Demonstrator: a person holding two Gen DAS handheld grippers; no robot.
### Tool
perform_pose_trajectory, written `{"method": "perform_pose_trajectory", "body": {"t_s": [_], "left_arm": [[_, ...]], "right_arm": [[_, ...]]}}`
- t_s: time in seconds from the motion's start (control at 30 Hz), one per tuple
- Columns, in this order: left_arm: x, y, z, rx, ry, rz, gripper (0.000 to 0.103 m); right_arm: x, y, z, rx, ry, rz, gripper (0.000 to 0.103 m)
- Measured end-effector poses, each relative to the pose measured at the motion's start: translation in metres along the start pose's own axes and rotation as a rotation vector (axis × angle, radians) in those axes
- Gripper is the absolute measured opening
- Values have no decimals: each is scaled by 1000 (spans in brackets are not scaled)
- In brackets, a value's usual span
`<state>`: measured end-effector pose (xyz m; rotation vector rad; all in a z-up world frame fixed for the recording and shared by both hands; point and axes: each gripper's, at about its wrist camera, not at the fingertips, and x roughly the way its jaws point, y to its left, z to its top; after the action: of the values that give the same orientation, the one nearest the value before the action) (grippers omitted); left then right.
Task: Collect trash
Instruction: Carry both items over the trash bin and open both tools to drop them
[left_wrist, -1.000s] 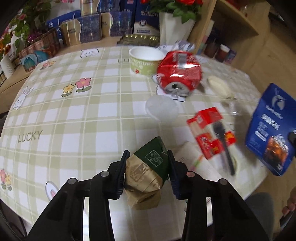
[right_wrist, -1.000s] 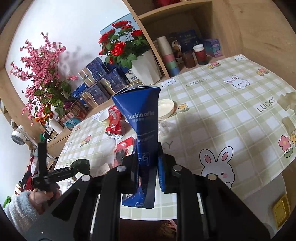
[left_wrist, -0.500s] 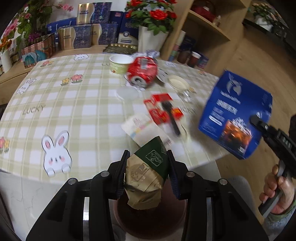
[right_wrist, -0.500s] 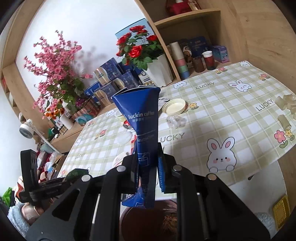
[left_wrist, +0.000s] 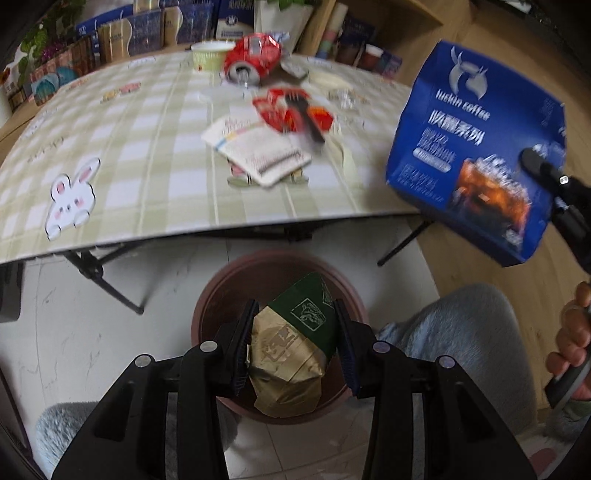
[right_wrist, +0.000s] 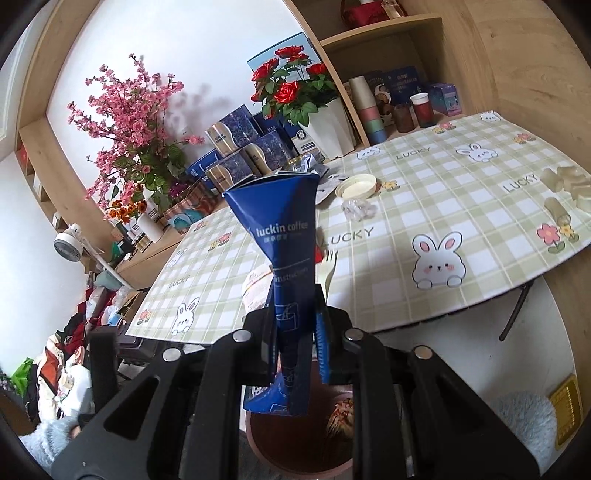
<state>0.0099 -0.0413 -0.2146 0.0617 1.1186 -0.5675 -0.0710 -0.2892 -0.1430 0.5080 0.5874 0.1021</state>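
My left gripper (left_wrist: 294, 314) is shut on a crumpled brown and green paper bag (left_wrist: 288, 354) and holds it right over the open brown bin (left_wrist: 229, 280) on the floor. My right gripper (right_wrist: 295, 321) is shut on a flattened blue coffee box (right_wrist: 284, 229), whose lower end hangs over the same bin (right_wrist: 280, 443). From the left wrist view the blue box (left_wrist: 472, 147) hangs at the right, past the table edge. On the table lie a crushed red can (left_wrist: 255, 55), a green yogurt cup (left_wrist: 208, 55), red wrappers (left_wrist: 291, 110) and a white paper packet (left_wrist: 258, 151).
The checked table (left_wrist: 129, 147) ends just beyond the bin, with black folding legs (left_wrist: 103, 280) under it. A white fork (right_wrist: 328, 269), a round lid (right_wrist: 356, 184) and crumpled clear plastic (right_wrist: 356, 210) lie on it. A hand (left_wrist: 572, 343) grips the right tool. Boxes and flowers stand behind.
Both grippers have drawn back from over the table to beyond its edge. The bin now lies under the paper bag and under the blue box. Both grips are unchanged.
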Motion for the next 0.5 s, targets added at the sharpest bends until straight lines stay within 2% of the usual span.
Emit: {"method": "perform_pose_trajectory", "body": {"t_s": [0.27,0.37,0.43,0.5], "left_arm": [[19,10,1,-22,32,11,45],[27,10,3,-8,40,35,51],[28,12,3,-13,26,60,70],[25,16,2,-26,-13,92,79]], "right_arm": [[1,-2,-19,-1,50,20,19],[5,-7,-24,22,71,24,19],[8,-8,-27,30,82,20,19],[10,-8,-29,27,92,15,19]]}}
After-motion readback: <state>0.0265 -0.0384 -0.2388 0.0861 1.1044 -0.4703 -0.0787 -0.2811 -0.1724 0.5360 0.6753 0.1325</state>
